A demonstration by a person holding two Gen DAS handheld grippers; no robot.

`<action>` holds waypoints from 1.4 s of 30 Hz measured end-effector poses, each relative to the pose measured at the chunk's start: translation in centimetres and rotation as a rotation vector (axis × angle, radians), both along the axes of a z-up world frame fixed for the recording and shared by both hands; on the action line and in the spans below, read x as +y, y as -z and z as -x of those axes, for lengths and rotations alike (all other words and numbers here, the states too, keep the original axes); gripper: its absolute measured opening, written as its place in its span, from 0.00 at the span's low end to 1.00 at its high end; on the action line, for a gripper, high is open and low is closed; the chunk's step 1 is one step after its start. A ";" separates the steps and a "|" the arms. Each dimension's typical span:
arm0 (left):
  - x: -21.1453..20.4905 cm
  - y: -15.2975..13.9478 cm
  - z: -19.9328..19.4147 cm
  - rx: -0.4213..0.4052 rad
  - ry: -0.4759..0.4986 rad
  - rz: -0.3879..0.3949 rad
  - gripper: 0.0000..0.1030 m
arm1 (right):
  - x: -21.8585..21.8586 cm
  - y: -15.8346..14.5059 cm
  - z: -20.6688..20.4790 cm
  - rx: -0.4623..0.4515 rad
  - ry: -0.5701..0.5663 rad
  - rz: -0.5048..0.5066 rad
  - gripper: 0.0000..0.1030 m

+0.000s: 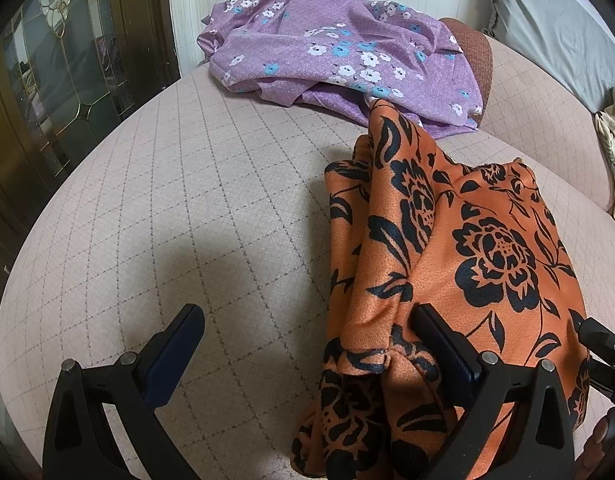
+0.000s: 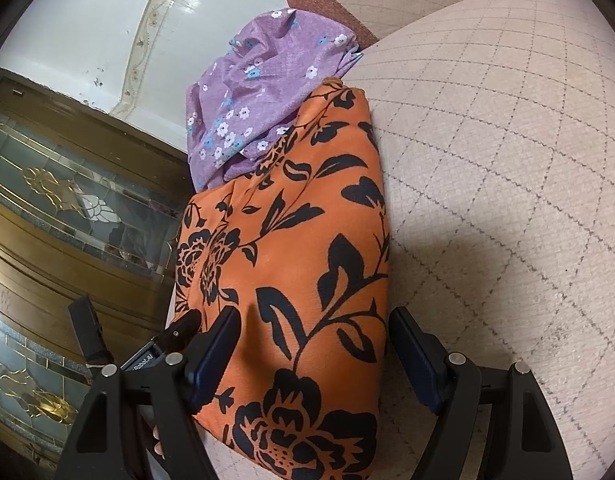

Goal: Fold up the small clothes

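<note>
Two garments lie on the quilted beige cushion [image 1: 187, 200]. We see the orange cloth [image 1: 467, 260] with black flowers bunched near its front edge, its lower end cut off. Behind it the purple floral cloth [image 1: 327, 48] sits crumpled at the far edge. Our left gripper [image 1: 307, 332] gapes wide, one finger against orange folds; our right gripper [image 2: 313, 336] straddles the cloth, unclamped. A glazed wooden cabinet [image 2: 47, 220] stands beside.

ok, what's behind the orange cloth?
The purple floral cloth lies bunched just behind the orange cloth, whose far tip overlaps its near edge. Past it shows a brown cushion edge. Whatever lies under either cloth is covered.
</note>
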State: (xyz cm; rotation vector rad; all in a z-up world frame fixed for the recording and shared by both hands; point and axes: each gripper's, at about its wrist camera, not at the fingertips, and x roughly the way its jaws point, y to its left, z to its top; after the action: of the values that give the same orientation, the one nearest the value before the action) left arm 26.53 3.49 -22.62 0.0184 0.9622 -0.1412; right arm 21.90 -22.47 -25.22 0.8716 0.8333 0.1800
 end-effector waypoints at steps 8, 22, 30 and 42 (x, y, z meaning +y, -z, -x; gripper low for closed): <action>0.0 -0.1 0.1 -0.002 -0.001 0.003 1.00 | 0.1 -0.1 -0.3 0.002 -0.003 0.006 0.78; -0.1 0.3 -0.1 0.015 -0.001 0.021 1.00 | 0.3 -0.2 -0.9 0.004 -0.007 0.009 0.78; -0.1 0.4 -0.2 0.023 0.005 0.030 1.00 | 0.7 0.3 -1.4 0.010 -0.009 0.008 0.78; 0.1 0.7 -0.3 0.040 0.000 0.057 1.00 | 1.2 -0.1 -2.0 0.027 -0.018 0.035 0.77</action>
State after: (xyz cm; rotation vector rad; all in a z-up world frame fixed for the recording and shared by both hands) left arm 26.87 3.63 -23.28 -0.0371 0.9974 -0.1690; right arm 23.85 -21.27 -25.16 0.8354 0.8675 0.1694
